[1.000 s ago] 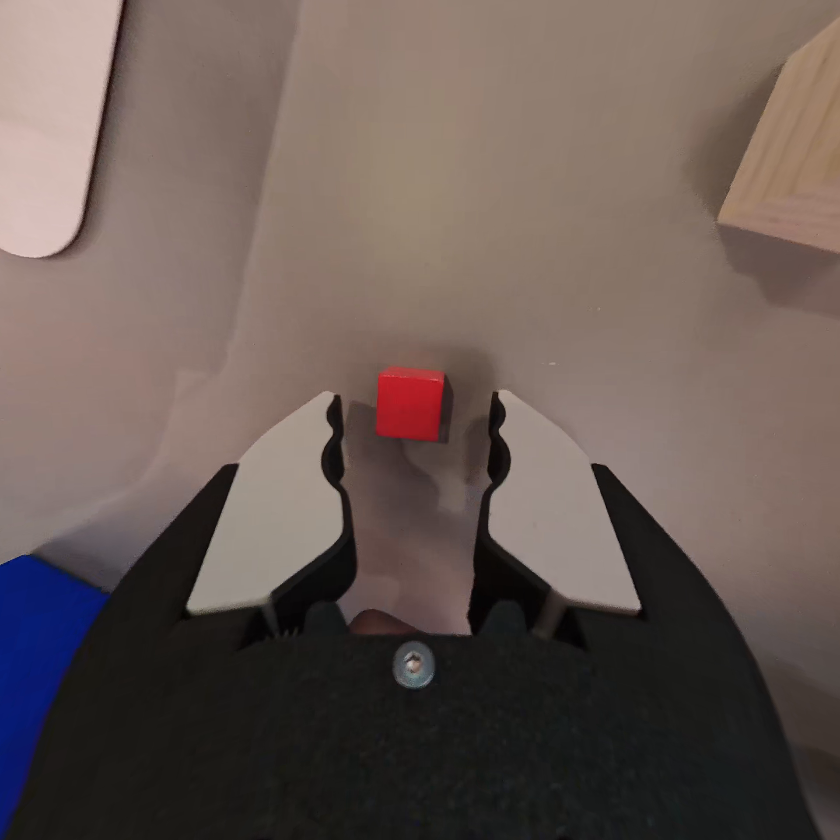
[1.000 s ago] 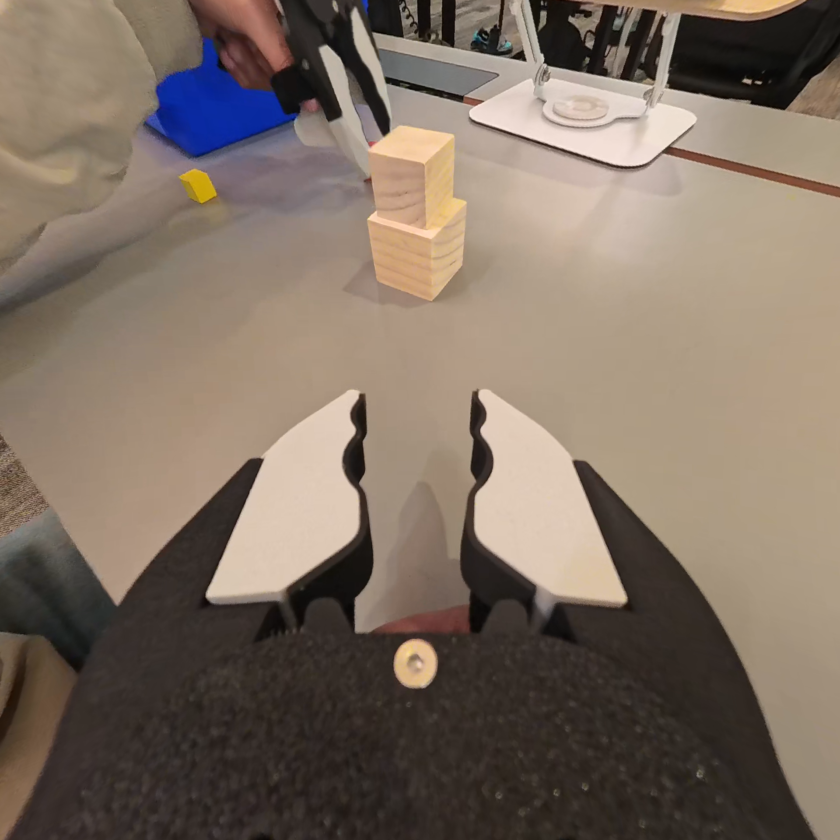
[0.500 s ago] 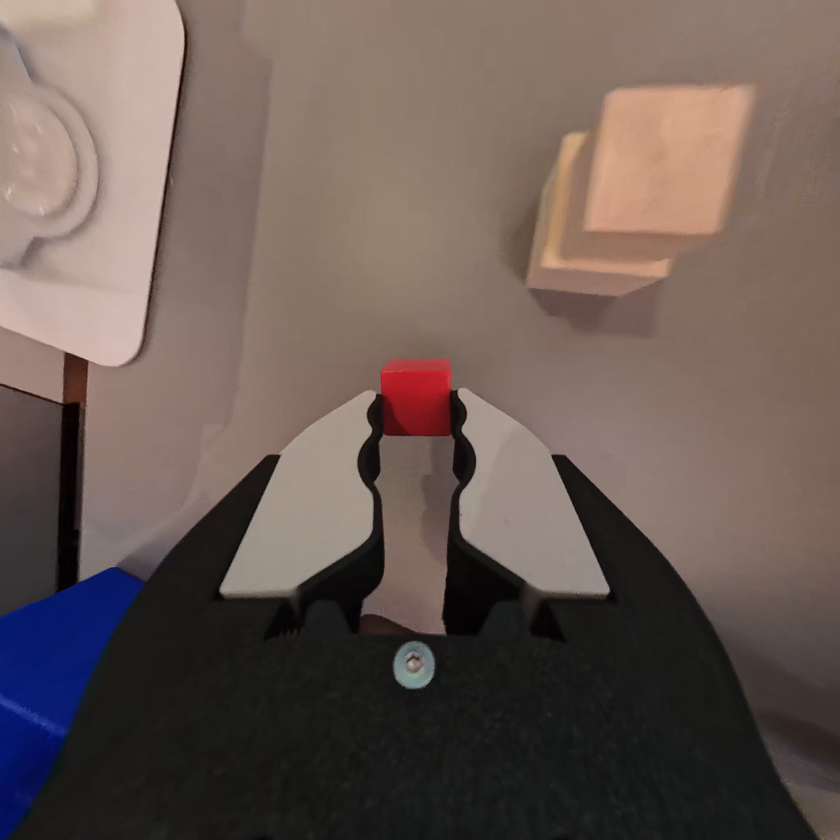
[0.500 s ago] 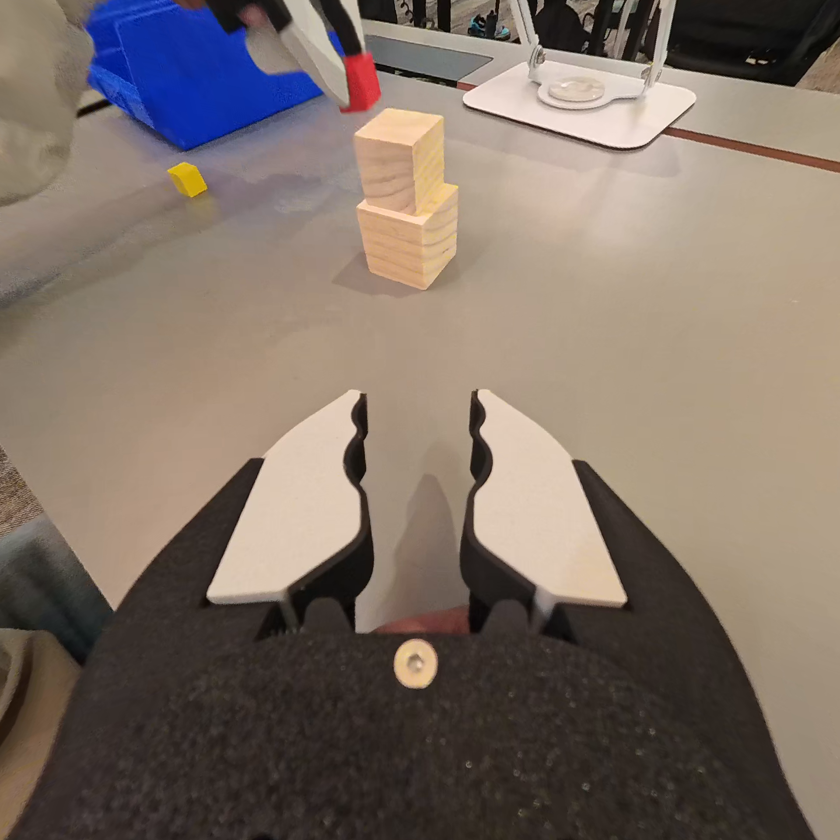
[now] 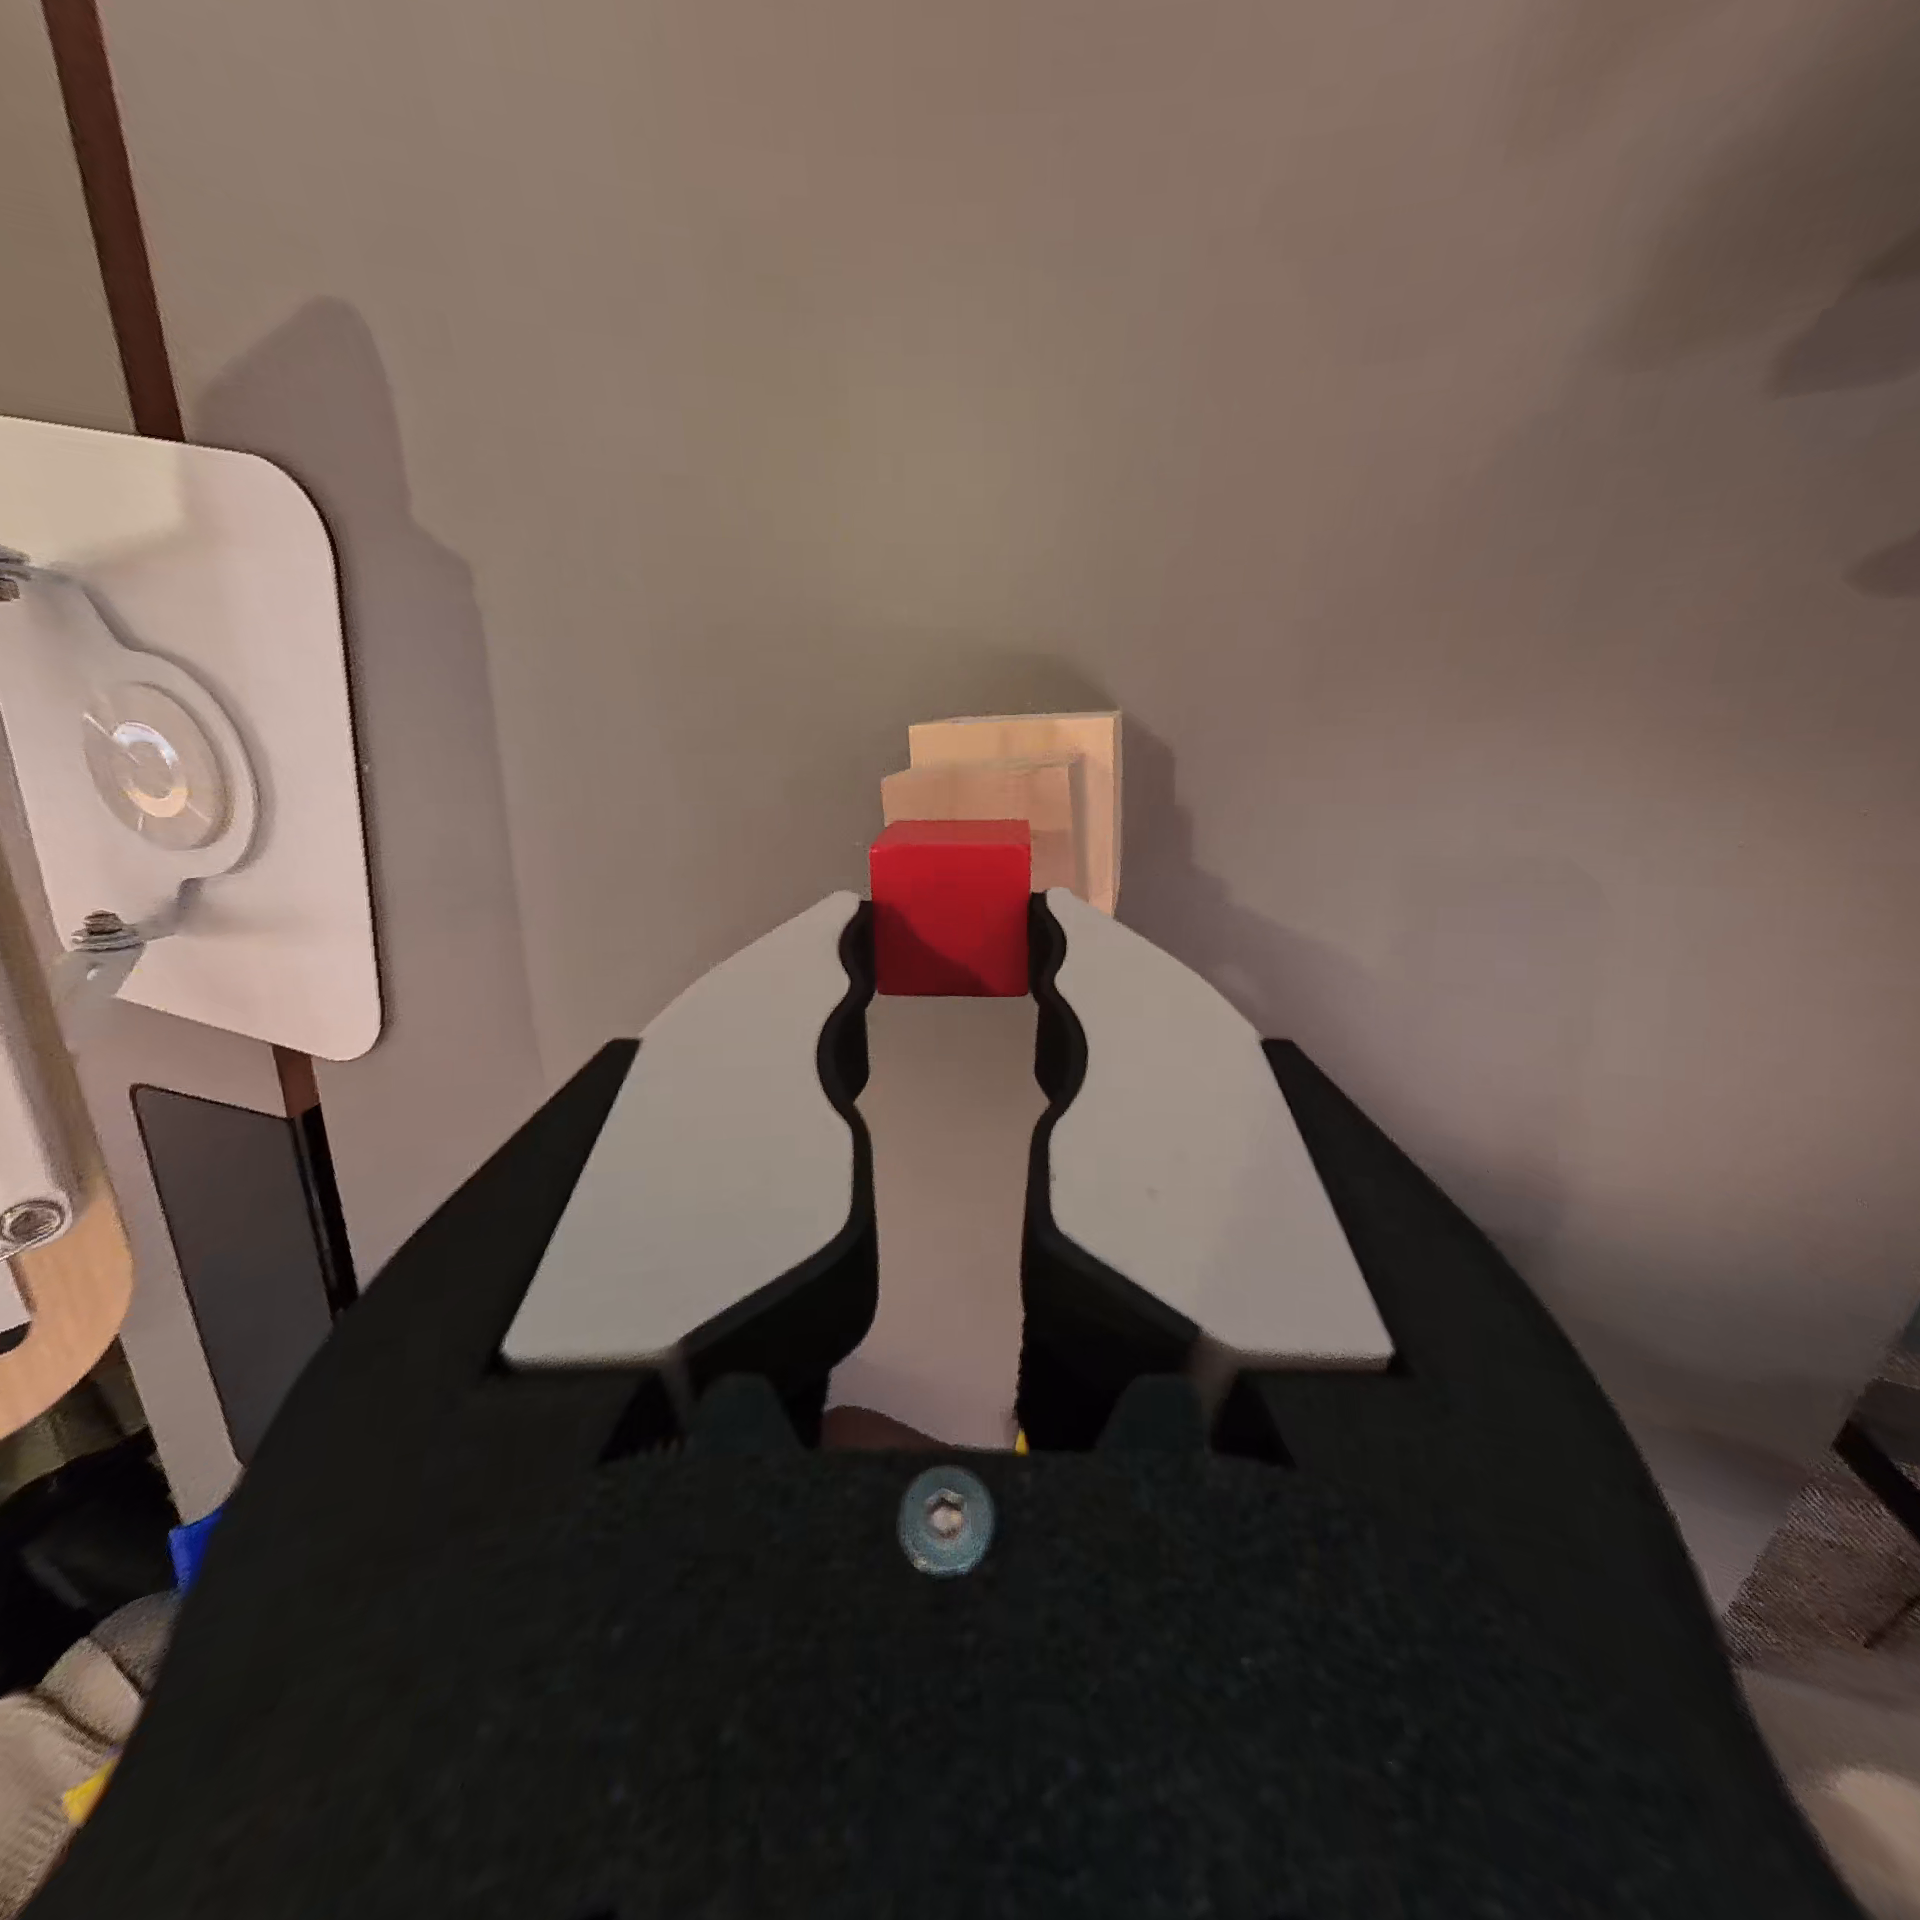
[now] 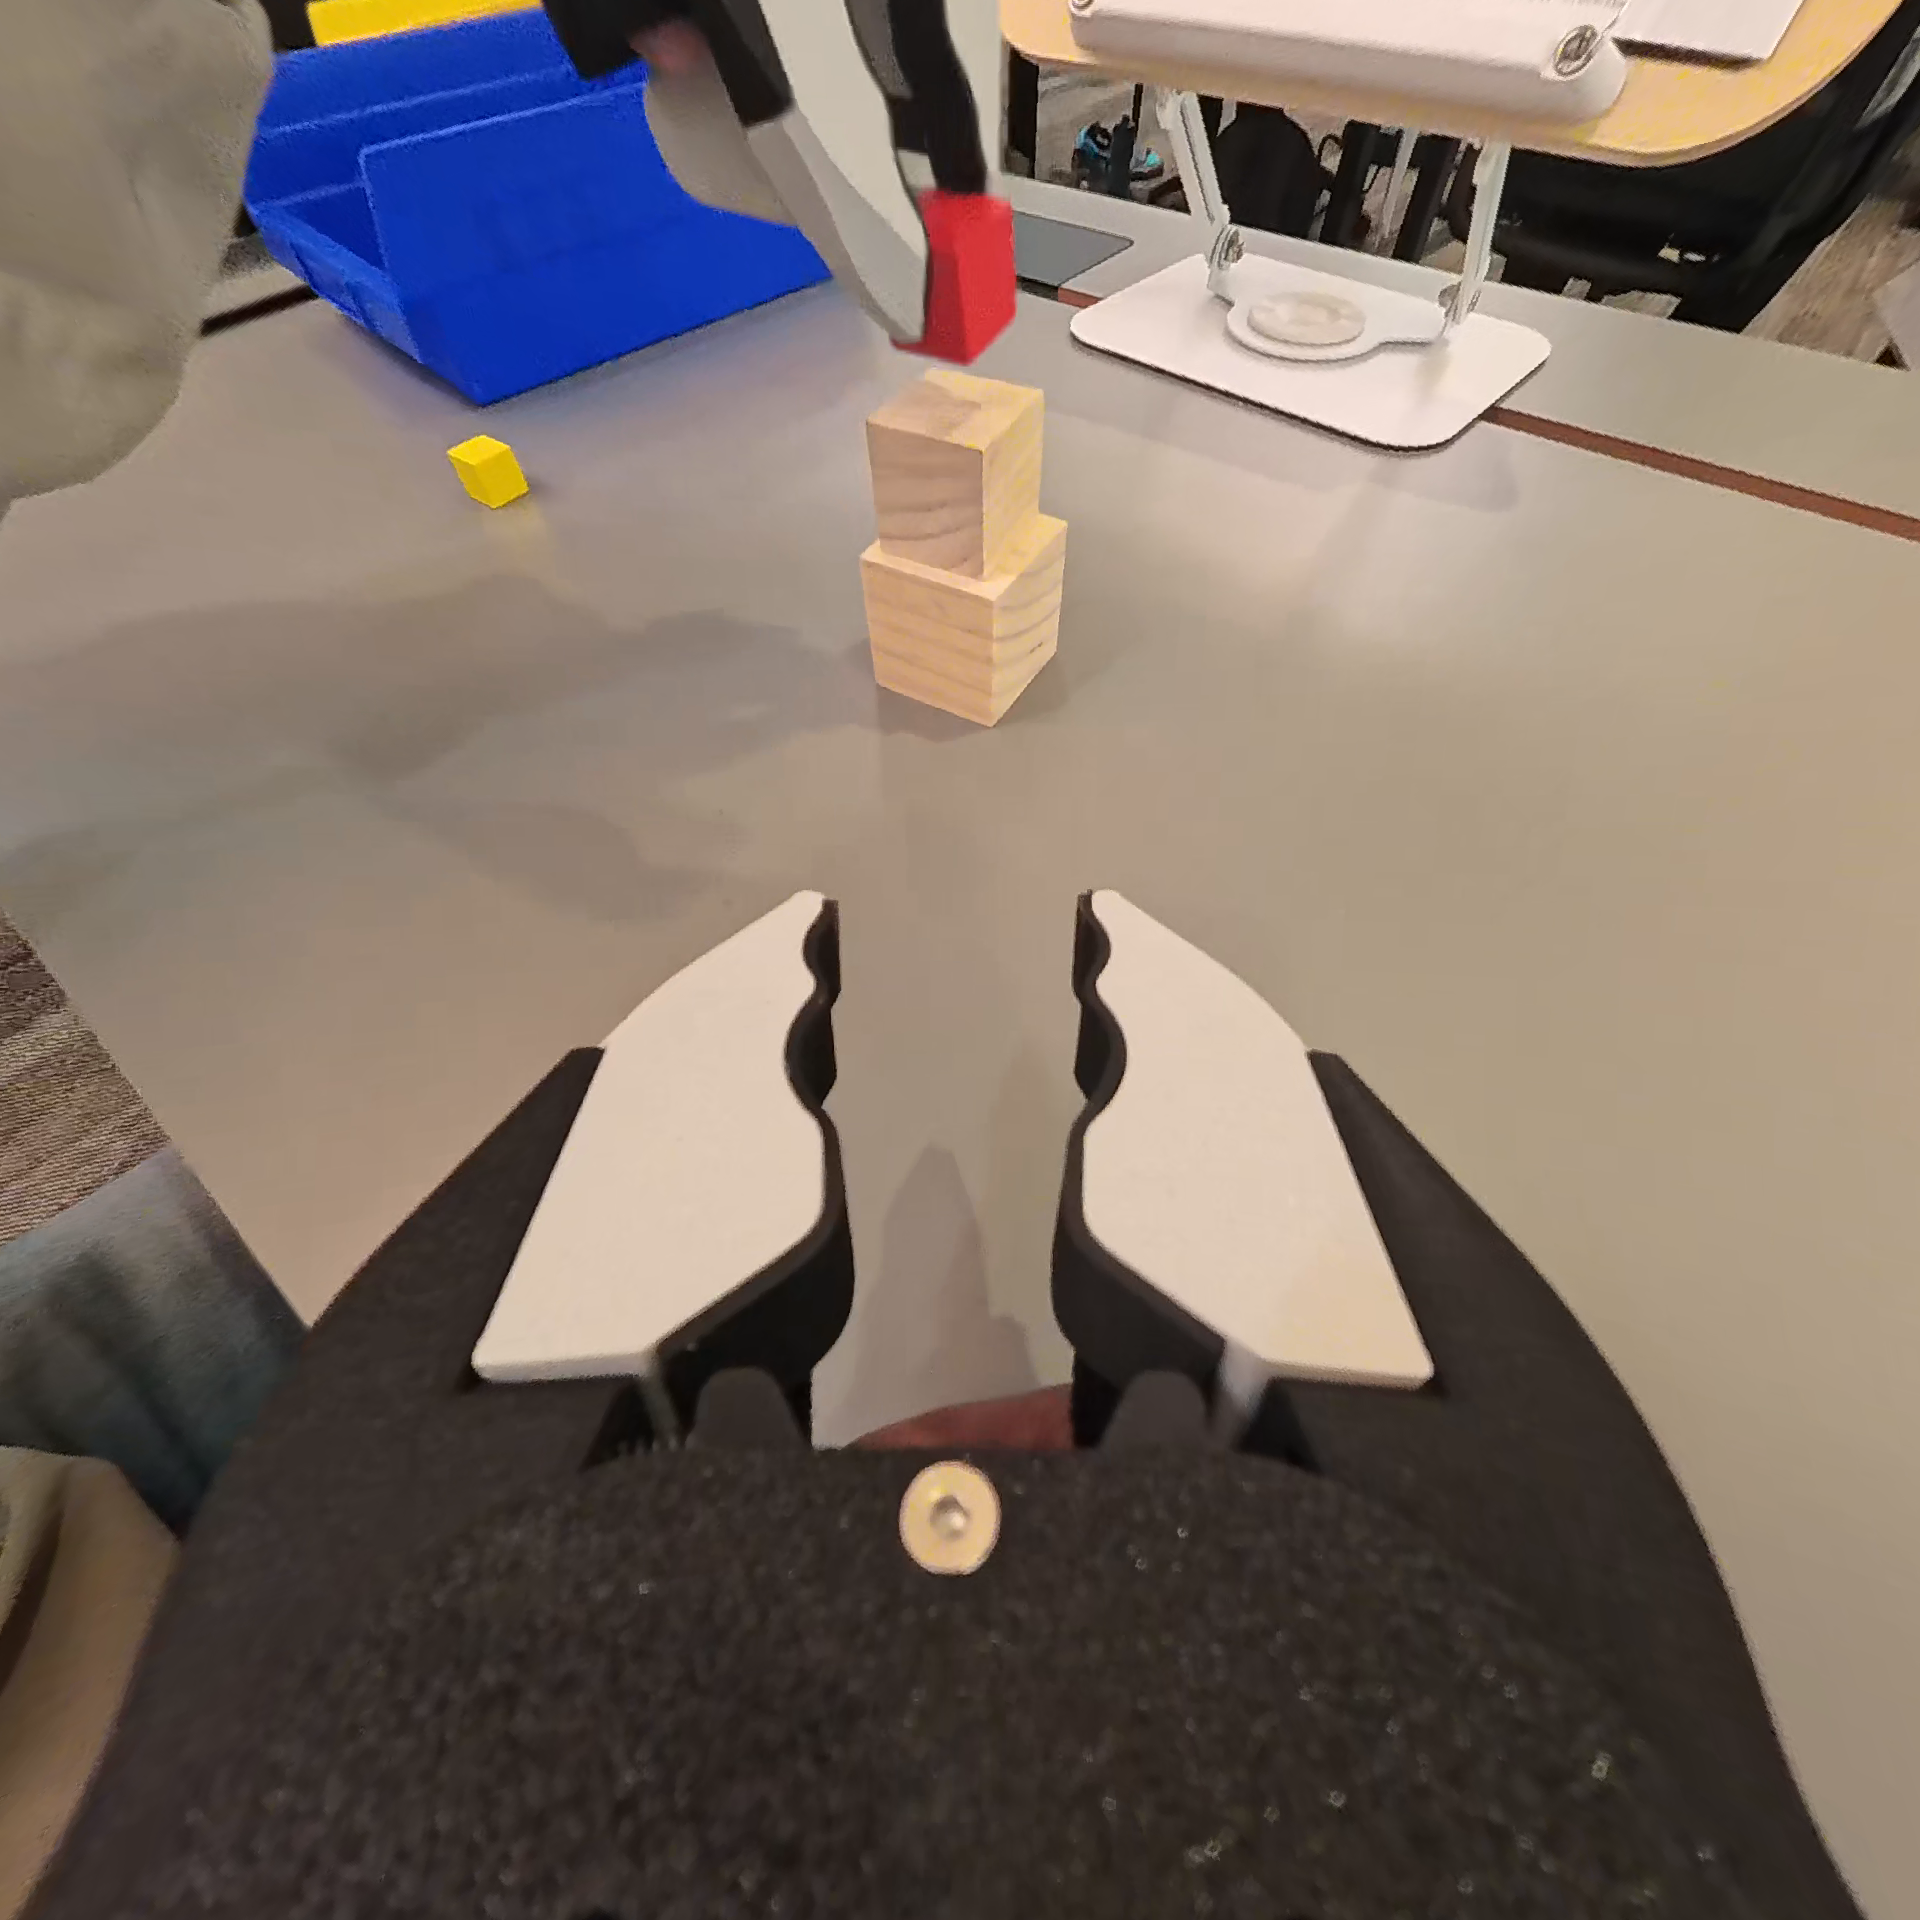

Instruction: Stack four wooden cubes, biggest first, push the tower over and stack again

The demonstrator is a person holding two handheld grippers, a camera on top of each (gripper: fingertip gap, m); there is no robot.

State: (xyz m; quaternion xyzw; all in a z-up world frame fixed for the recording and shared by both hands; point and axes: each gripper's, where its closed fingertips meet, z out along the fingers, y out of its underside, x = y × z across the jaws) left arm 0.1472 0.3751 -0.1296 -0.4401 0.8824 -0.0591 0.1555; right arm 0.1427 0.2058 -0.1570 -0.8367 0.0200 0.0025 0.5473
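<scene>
Holding the red cube pinched in our left gripper just above the two-cube stack, we line it up as third tier; our right gripper waits open and empty over the counter.

L hand-held gripper holds red cube just above 2-cube wood stack; yellow cube on worktop; R hand-held gripper gaping, empty

Two plain wooden cubes, one red cube, one yellow cube, one blue bin.
</scene>
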